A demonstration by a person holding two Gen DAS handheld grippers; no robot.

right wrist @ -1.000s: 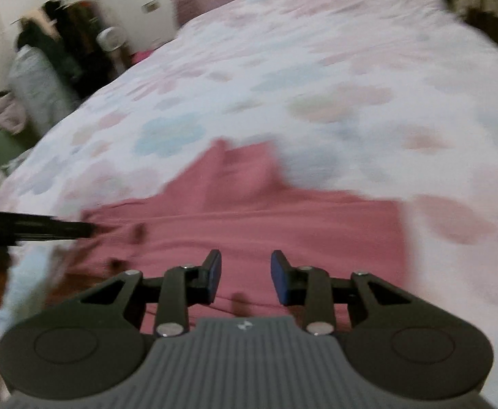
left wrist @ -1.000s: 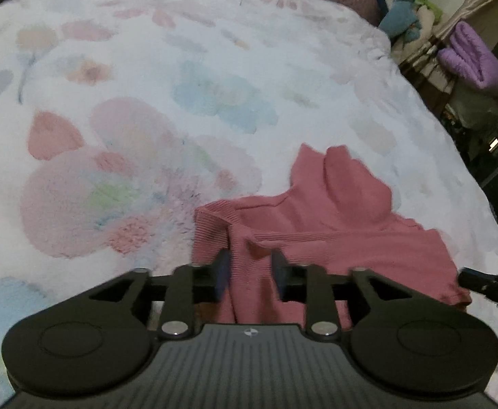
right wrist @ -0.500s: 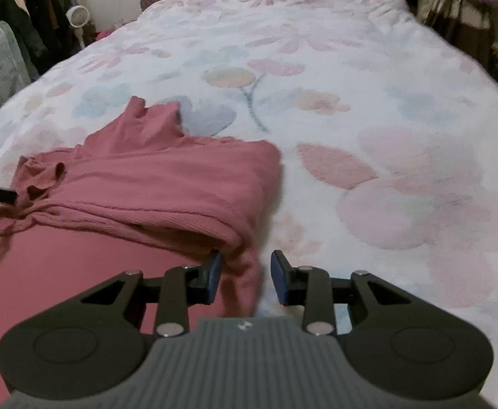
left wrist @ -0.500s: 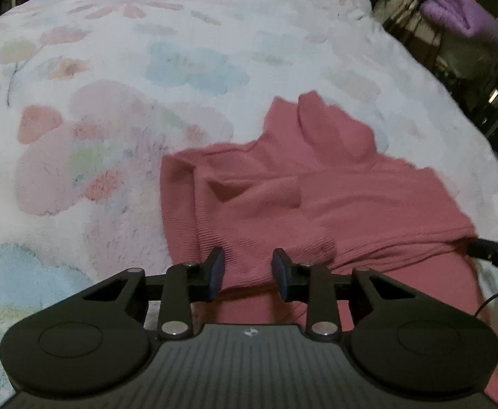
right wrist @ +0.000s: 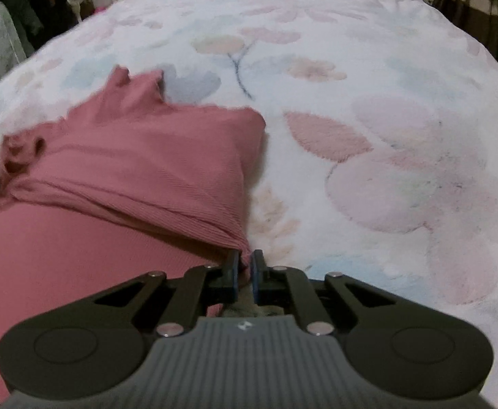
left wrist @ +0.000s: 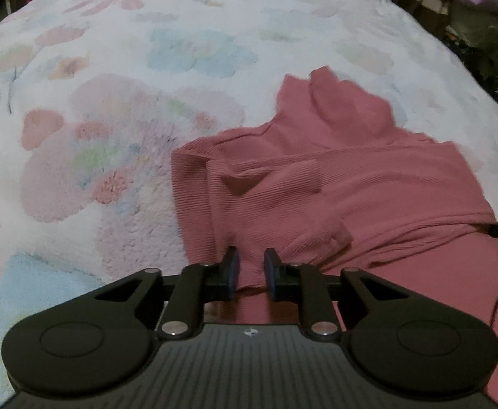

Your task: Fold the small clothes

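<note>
Left gripper [left wrist: 251,273] parted, right gripper [right wrist: 245,274] pinched.

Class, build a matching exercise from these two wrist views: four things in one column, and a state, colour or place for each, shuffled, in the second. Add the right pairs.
Column 1:
1. right gripper
2. left gripper
3. pink top
4. blanket

Column 2:
A. white fleece with pastel flowers
B. jaws nearly shut, pinching the top's bunched edge
C. ribbed, lying partly folded on the bed
D. jaws apart, cloth between the fingers

Pairs: 1-B, 2-D, 3-C, 4-A
</note>
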